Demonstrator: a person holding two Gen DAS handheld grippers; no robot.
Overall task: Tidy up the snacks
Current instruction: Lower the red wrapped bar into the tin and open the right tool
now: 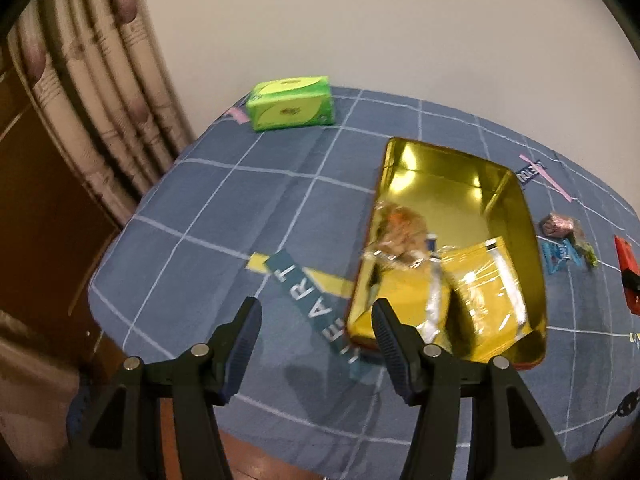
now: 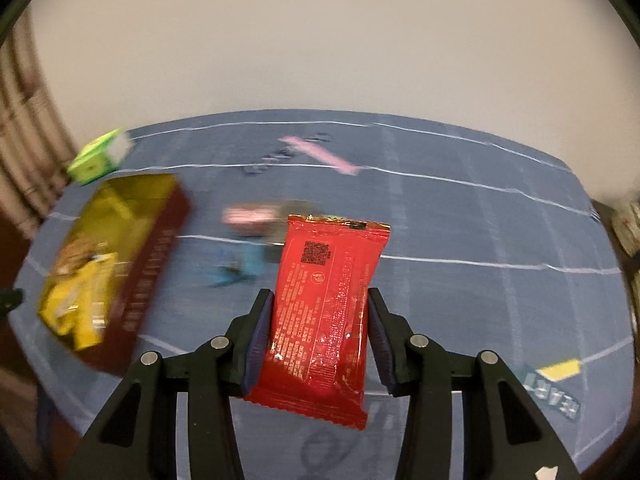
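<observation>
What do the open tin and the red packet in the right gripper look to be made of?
Open tin: seemingly thin sheet metal, glossy gold inside with mirror-like reflections of its contents; dark red outside in the right wrist view.
Red packet, pinched in the right gripper: probably shiny plastic or foil film, going by the glints, wrinkles and crimped, serrated end seals.

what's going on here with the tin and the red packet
A person with a gripper in each hand is sorting snacks on a table with a blue checked cloth. The right gripper is clamped on a red snack packet and holds it above the cloth. The left gripper is open and holds nothing, beside an open gold tin that already has yellow and clear-wrapped snacks in it. A few more small snacks lie on the cloth beside the tin.
</observation>
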